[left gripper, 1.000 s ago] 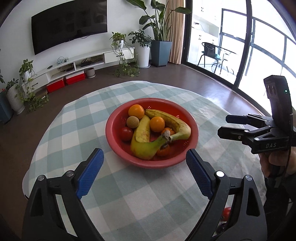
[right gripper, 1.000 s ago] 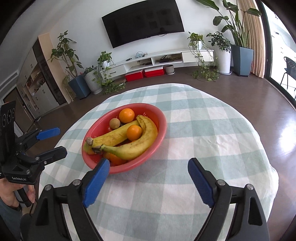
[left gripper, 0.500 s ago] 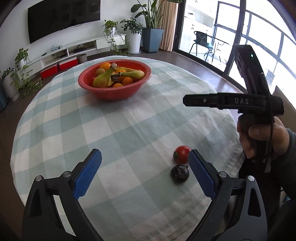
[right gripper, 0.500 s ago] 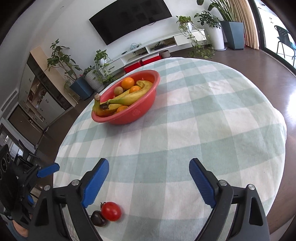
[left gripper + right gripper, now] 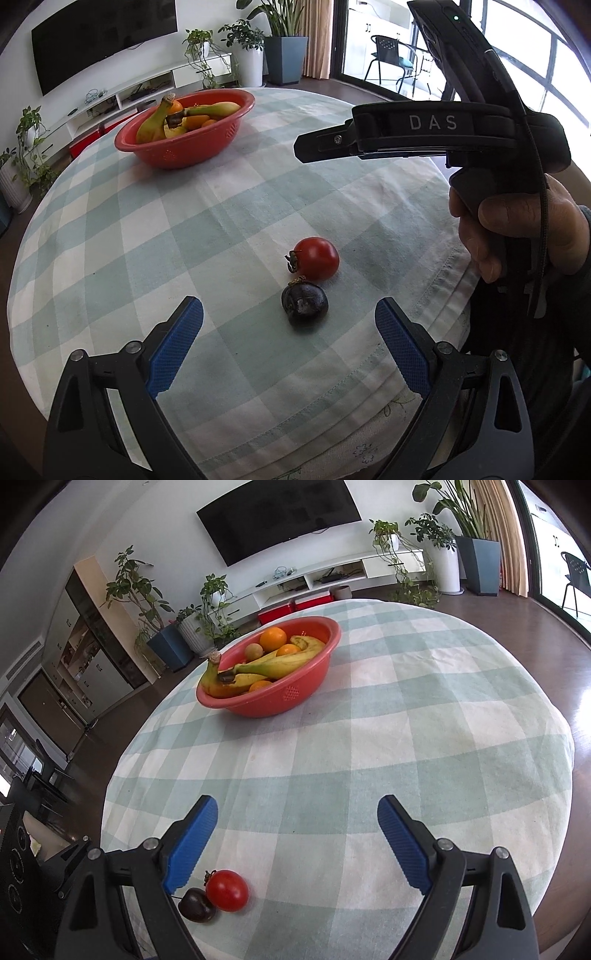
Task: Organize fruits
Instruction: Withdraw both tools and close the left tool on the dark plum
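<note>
A red tomato (image 5: 316,258) and a dark purple fruit (image 5: 304,308) lie touching on the checked tablecloth near the table's front edge. My left gripper (image 5: 288,308) hangs open just above and in front of them, the dark fruit lying between its blue pads without touching either. In the right wrist view the tomato (image 5: 226,890) and the dark fruit (image 5: 195,904) sit under the left finger of my right gripper (image 5: 297,805), which is open and empty. The red bowl (image 5: 280,701) at the far side holds bananas (image 5: 273,662) and oranges (image 5: 273,638).
The round table's cloth (image 5: 147,236) ends close behind the two loose fruits. A hand (image 5: 517,229) holds the right gripper's body (image 5: 406,136) above the table's right side. Plants, a TV shelf and dark floor surround the table.
Both grippers have pulled back from over the bowl toward the near table edge. The tomato and the dark fruit came into view, and the left gripper sank closer to them.
</note>
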